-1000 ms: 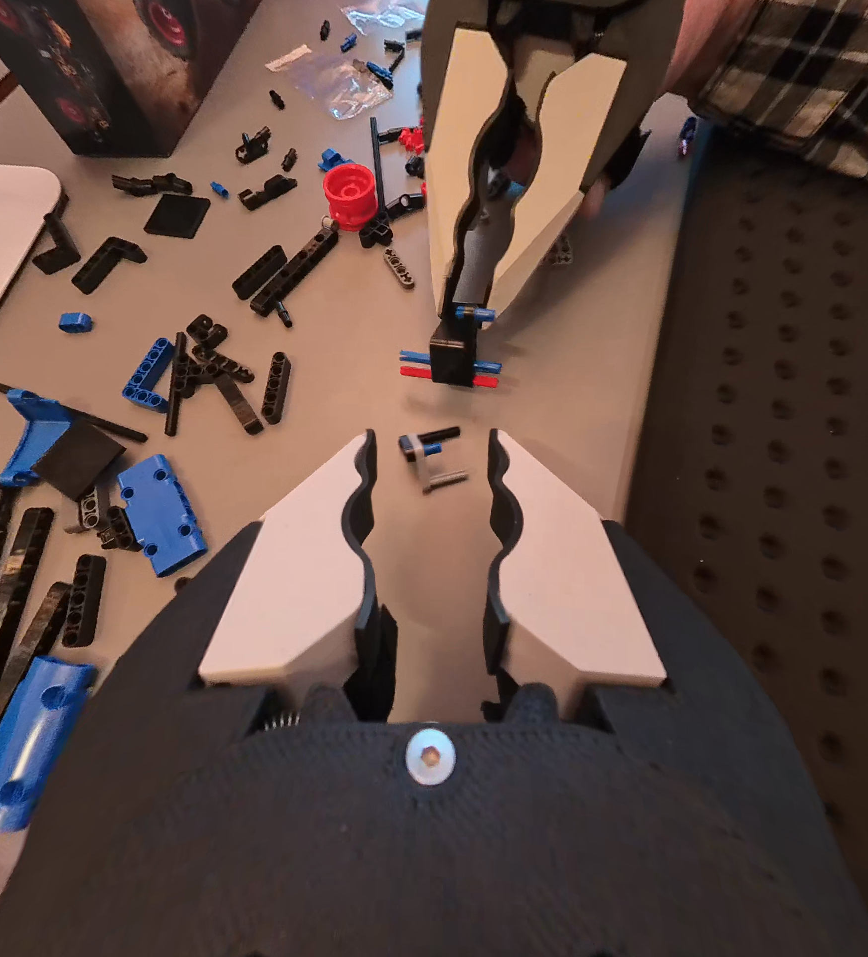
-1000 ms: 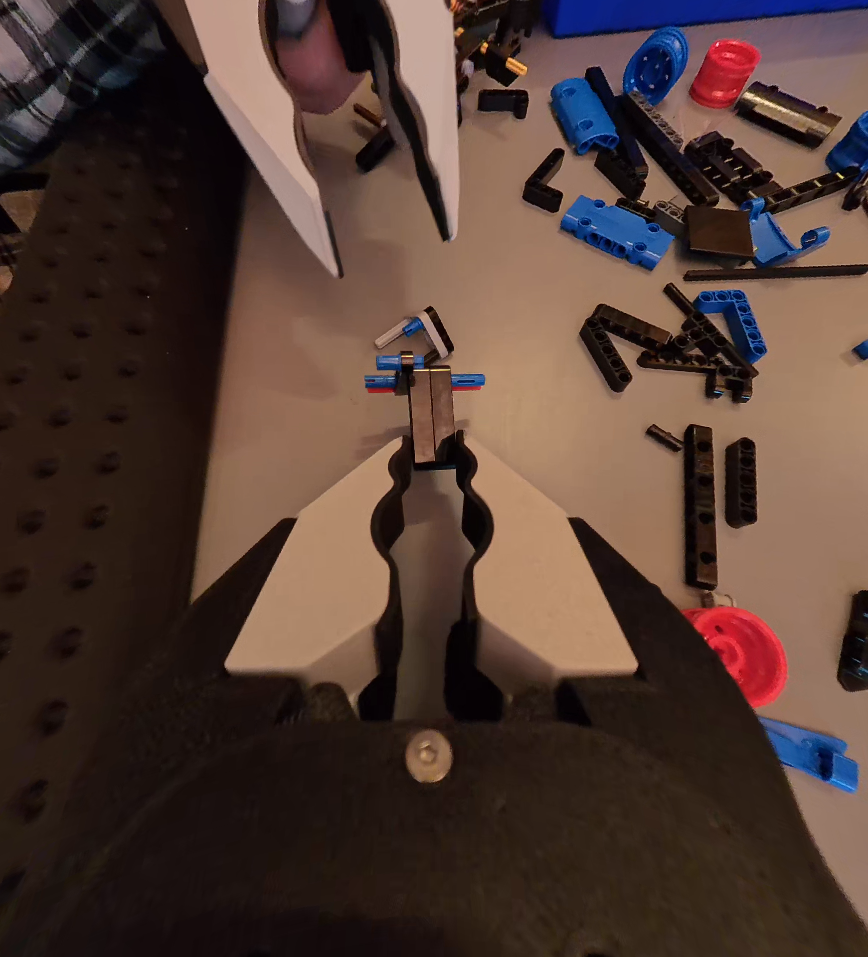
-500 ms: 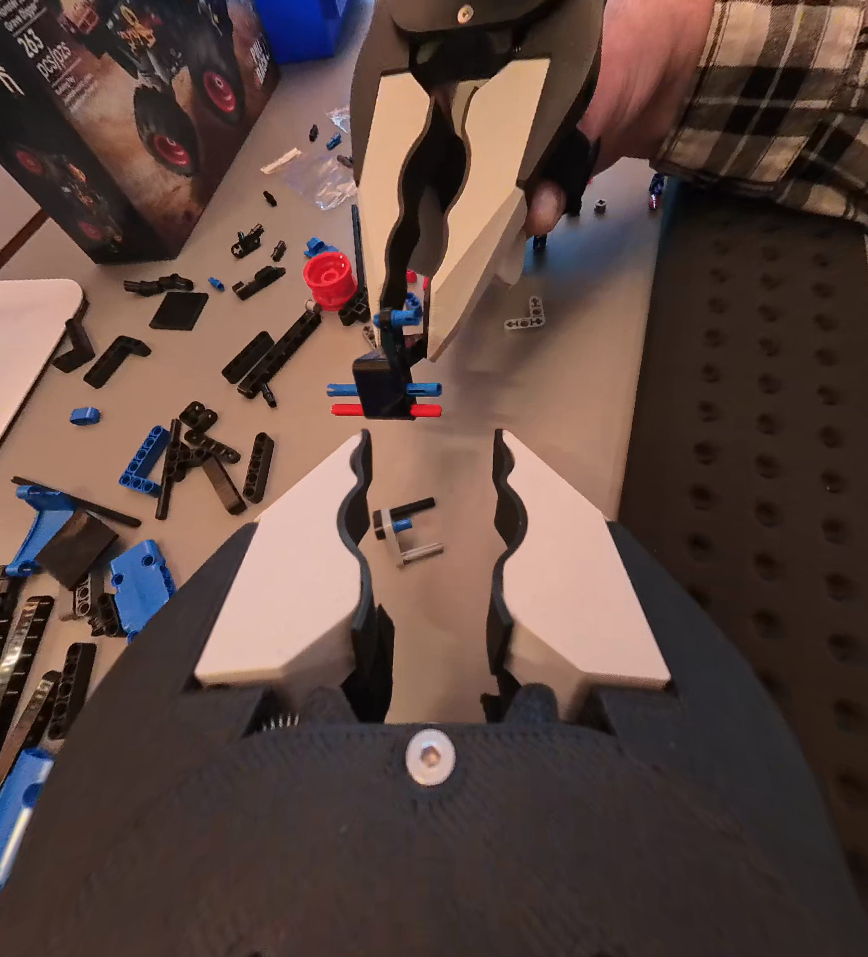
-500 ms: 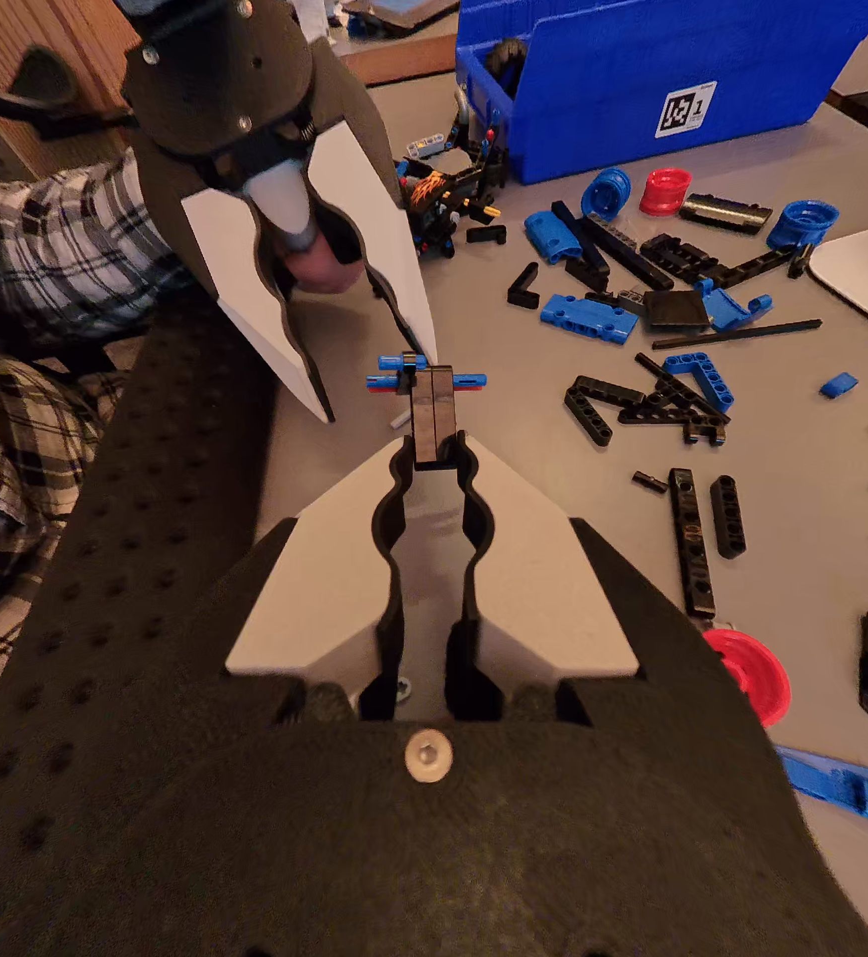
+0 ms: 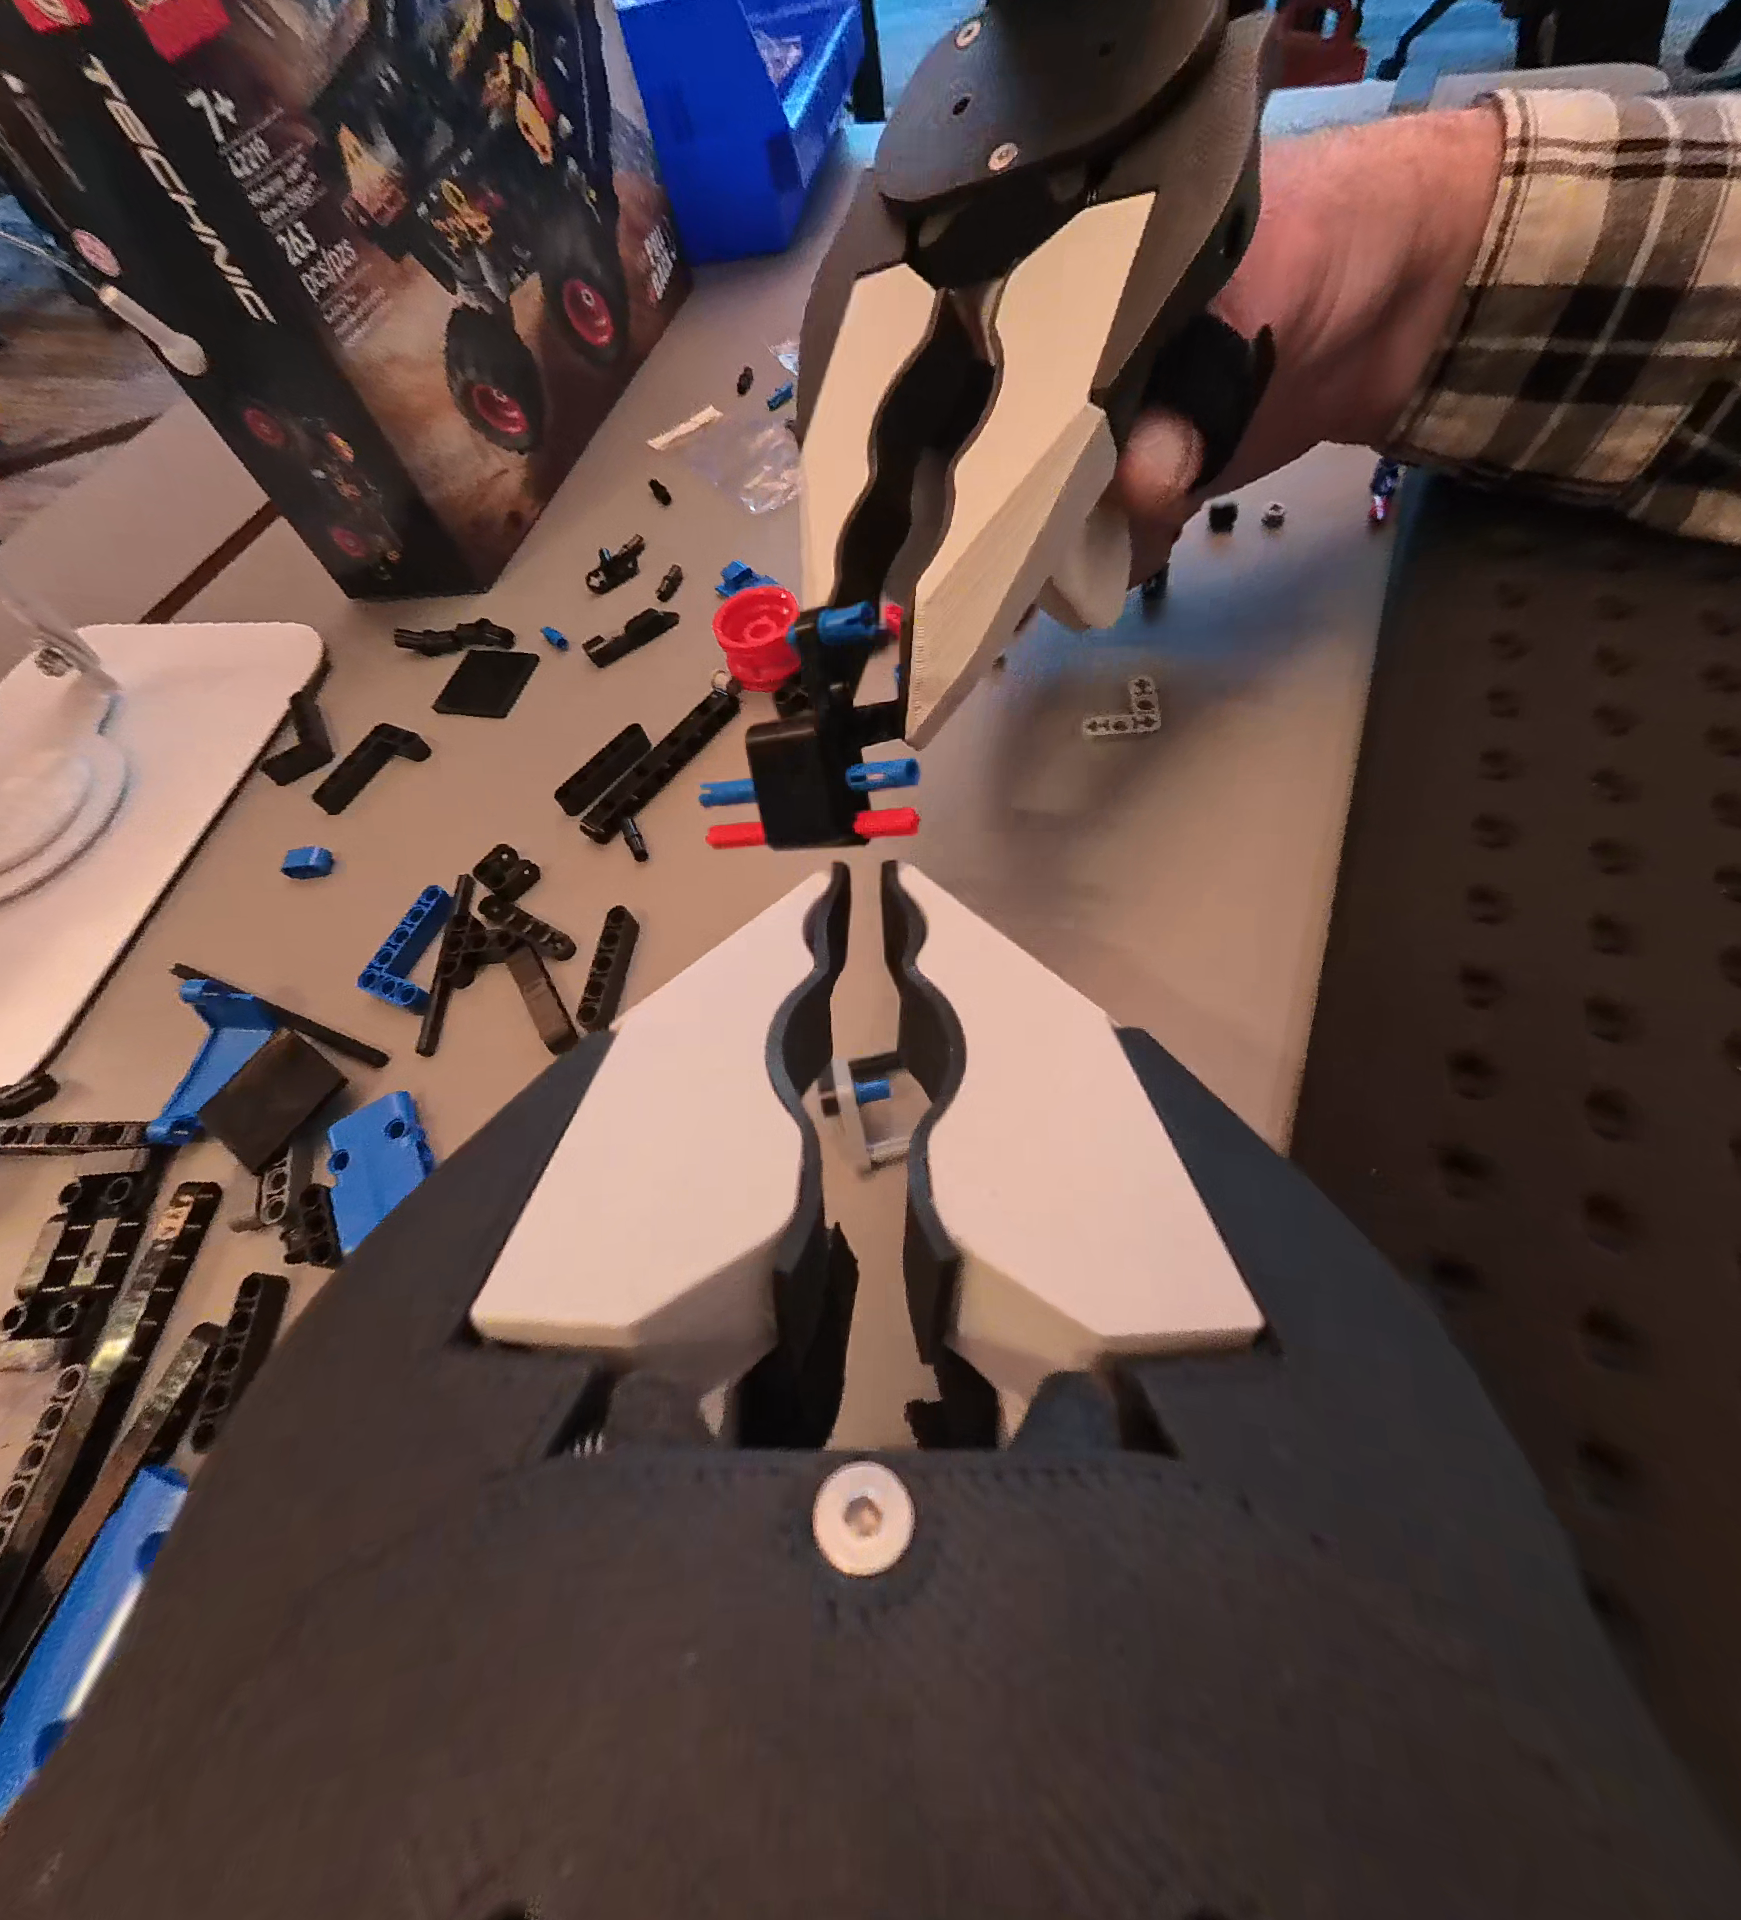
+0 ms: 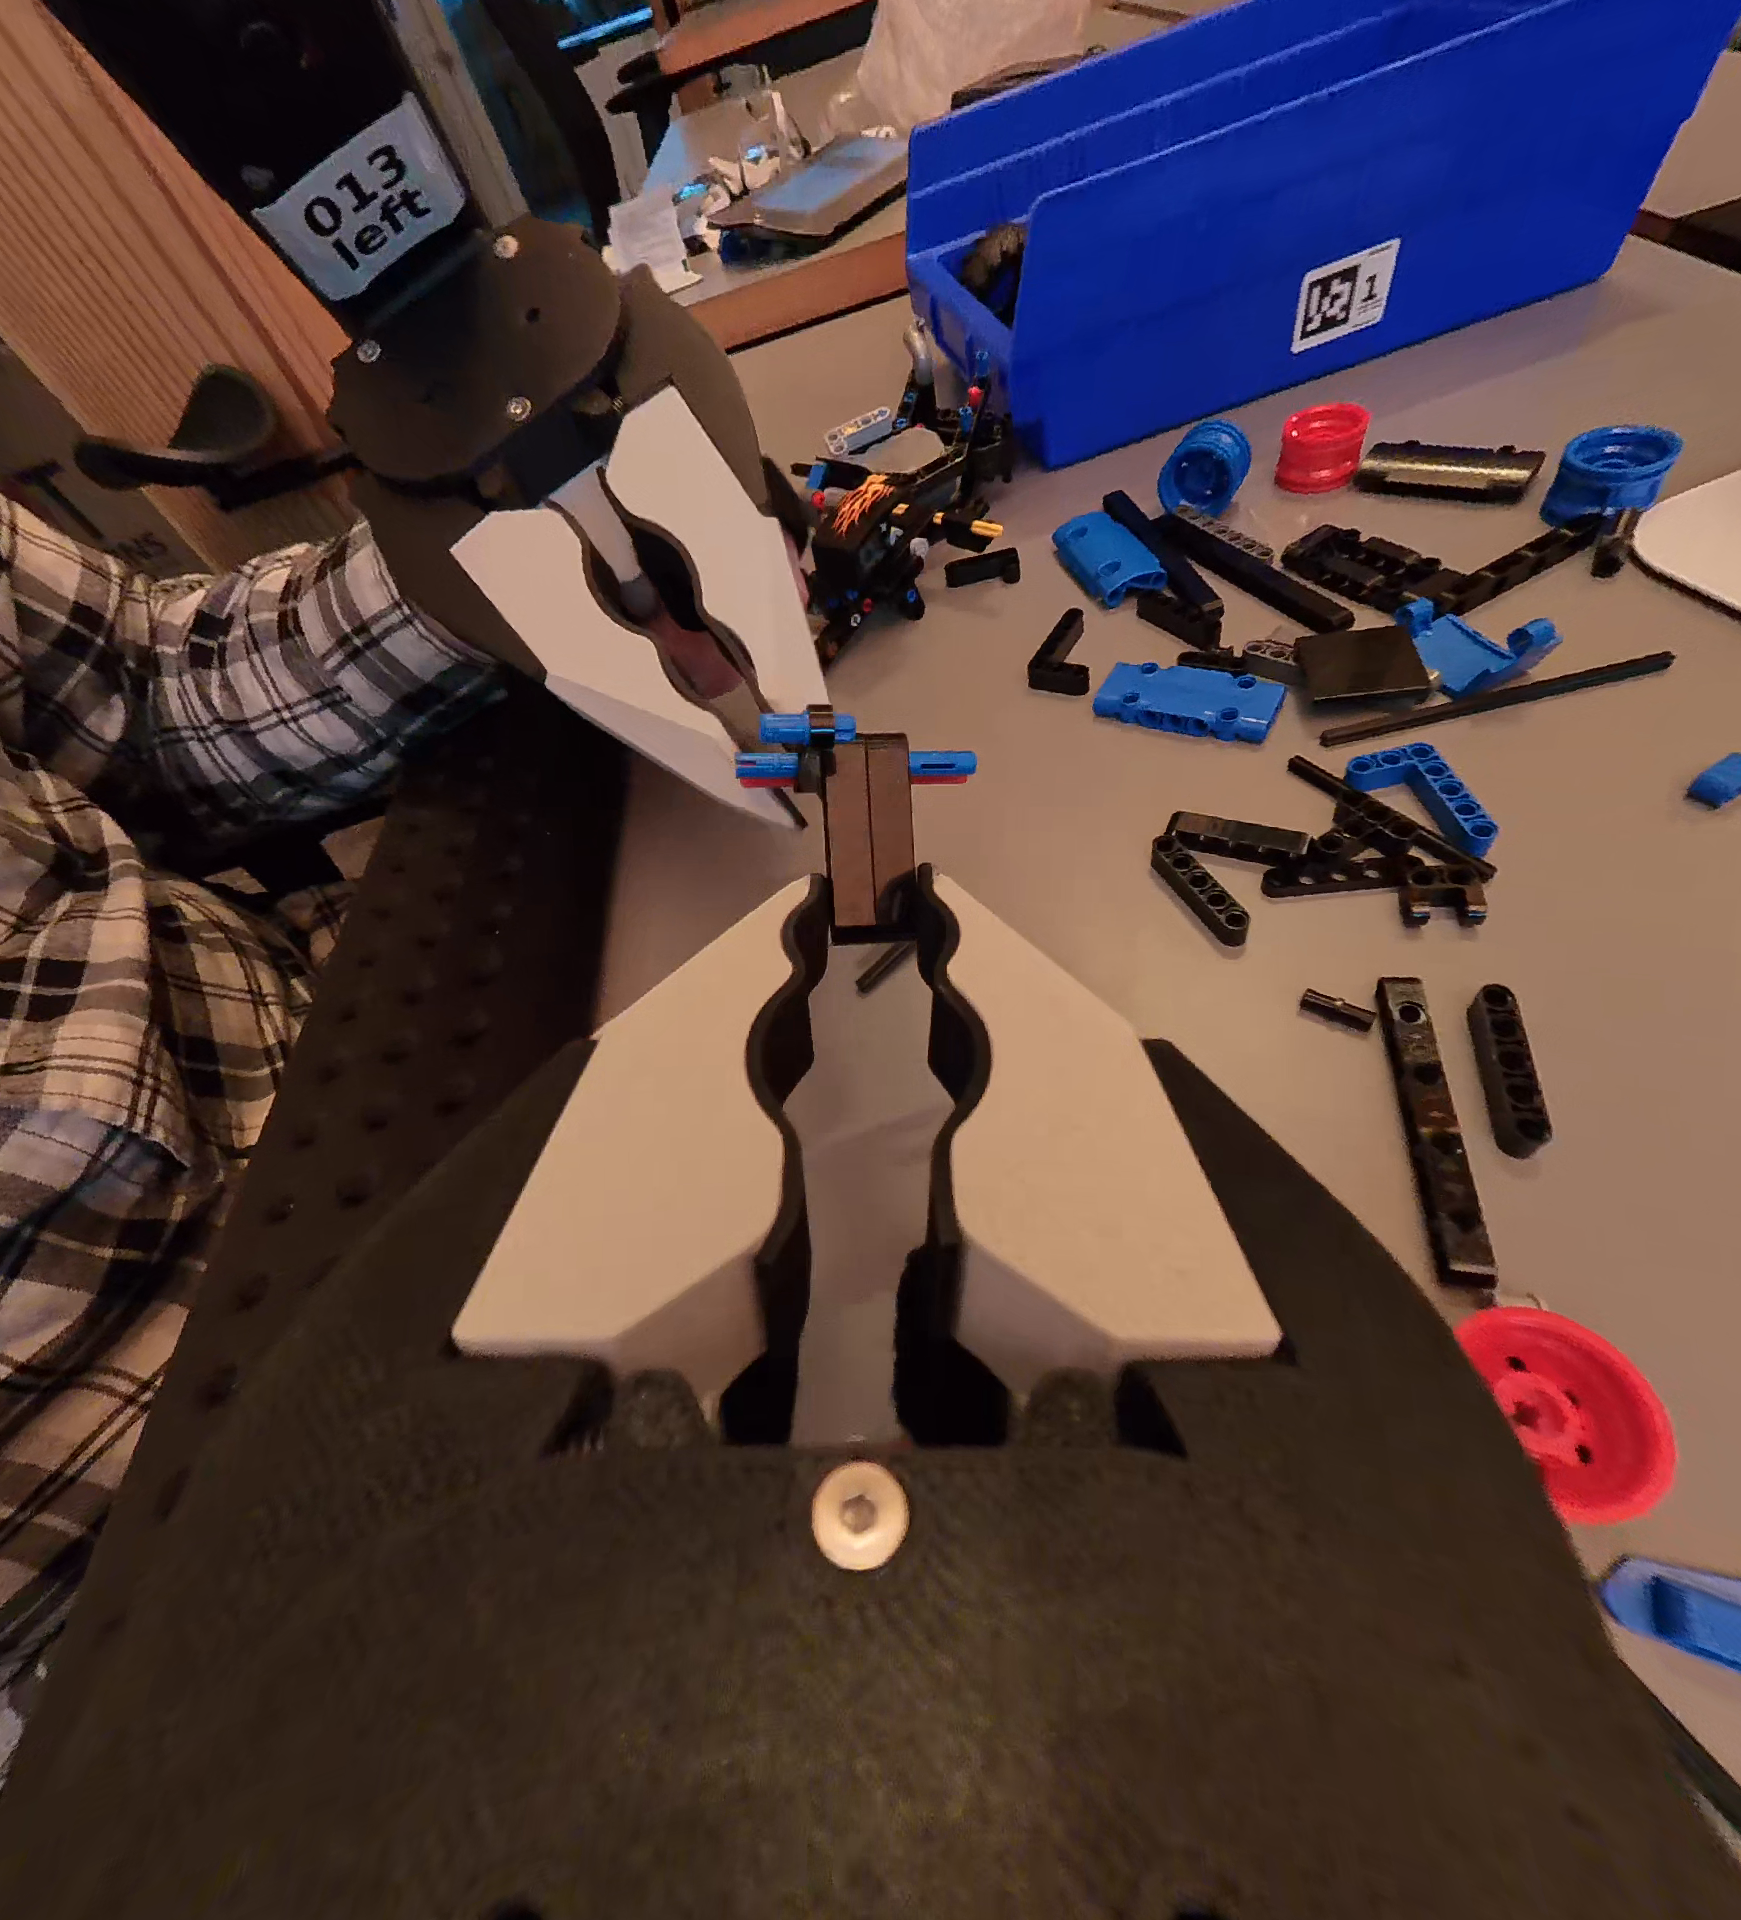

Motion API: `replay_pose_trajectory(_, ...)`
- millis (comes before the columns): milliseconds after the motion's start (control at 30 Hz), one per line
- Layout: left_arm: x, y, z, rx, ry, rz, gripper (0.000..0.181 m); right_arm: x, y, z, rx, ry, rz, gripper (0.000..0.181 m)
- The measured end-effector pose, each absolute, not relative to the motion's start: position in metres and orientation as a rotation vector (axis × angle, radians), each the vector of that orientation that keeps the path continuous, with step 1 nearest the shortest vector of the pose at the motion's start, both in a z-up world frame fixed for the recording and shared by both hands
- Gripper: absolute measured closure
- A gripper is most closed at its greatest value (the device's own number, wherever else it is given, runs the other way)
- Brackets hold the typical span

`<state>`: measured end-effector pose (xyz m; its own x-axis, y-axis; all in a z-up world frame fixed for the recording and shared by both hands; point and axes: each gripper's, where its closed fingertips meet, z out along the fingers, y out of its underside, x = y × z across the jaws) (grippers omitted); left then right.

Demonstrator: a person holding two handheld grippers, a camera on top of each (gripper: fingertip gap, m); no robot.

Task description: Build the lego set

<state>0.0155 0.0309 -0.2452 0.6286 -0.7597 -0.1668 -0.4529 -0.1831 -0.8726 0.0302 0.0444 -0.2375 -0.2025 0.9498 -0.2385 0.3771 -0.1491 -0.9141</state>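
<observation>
- On the left side of the table (image 5: pixel 1105 935), beside the set's box (image 5: pixel 378 312), loose black beams (image 5: pixel 523 956) and blue panels are lying spread out; I am not touching them.
- At the centre, the right gripper (image 6: pixel 871 894) is holding the small black sub-assembly (image 6: pixel 871 831) in the air above the table, with its jaws closed on the lower end of the block.
- I am seeing this sub-assembly as two black blocks side by side. Blue pins (image 5: pixel 881 774) and a red axle (image 5: pixel 736 834) are sticking out on both sides, and one more blue pin is sitting on a black arm at the far end.
- I am judging it light and stiff, but its plastic is smooth, so it could be slipping or turning between the pads. The pins are probably only pushed in, so I am avoiding them and taking hold on the flat black sides.
- Just below it, the left gripper (image 5: pixel 861 883) is pointing at the block with its jaws almost closed and only a thin slit between the tips; they are holding nothing.
- Through that slit I am seeing a small grey and black piece (image 5: pixel 861 1101) lying on the table.
- Farther right, a grey L-shaped piece (image 5: pixel 1126 717) is lying alone.
</observation>
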Motion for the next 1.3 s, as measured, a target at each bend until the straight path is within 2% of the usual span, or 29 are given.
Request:
replay_pose_trajectory(167,0.003,0.034,-0.232,-1.816,0.904,-0.314,0.170,0.034,0.054,-0.241,-1.541,-1.550,1.306,0.167)
replay_pose_trajectory(267,0.004,0.033,-0.215,-1.881,0.823,-0.365,0.145,0.036,0.057,-0.242,-1.546,-1.541,1.302,0.167)
replay_pose_trajectory(367,0.025,0.025,-0.202,-2.005,0.859,-0.427,0.129,0.038,0.059,-0.242,-1.551,-1.537,1.293,0.167)
replay_pose_trajectory(433,0.038,0.028,-0.192,-2.072,0.945,-0.339,0.126,0.039,0.061,-0.242,-1.555,-1.527,1.296,0.167)
replay_pose_trajectory(533,0.090,0.019,-0.153,-2.082,1.111,-0.472,0.126,0.040,0.063,-0.242,-1.562,-1.518,1.299,0.166)
replay_pose_trajectory(800,0.196,-0.045,-0.043,-1.831,1.432,-0.657,0.123,0.042,0.066,-0.245,-1.582,-1.497,1.326,0.167)
replay_pose_trajectory(933,0.211,-0.058,-0.025,-1.783,1.401,-0.750,0.120,0.041,0.066,-0.246,-1.587,-1.503,1.325,0.166)
replay_pose_trajectory(1200,0.197,-0.051,0.018,-1.685,1.213,-0.776,0.126,0.043,0.071,-0.243,-1.602,-1.459,1.344,0.167)
replay_pose_trajectory(1300,0.180,-0.047,0.022,-1.688,1.155,-0.819,0.121,0.043,0.072,-0.243,-1.604,-1.452,1.350,0.167)
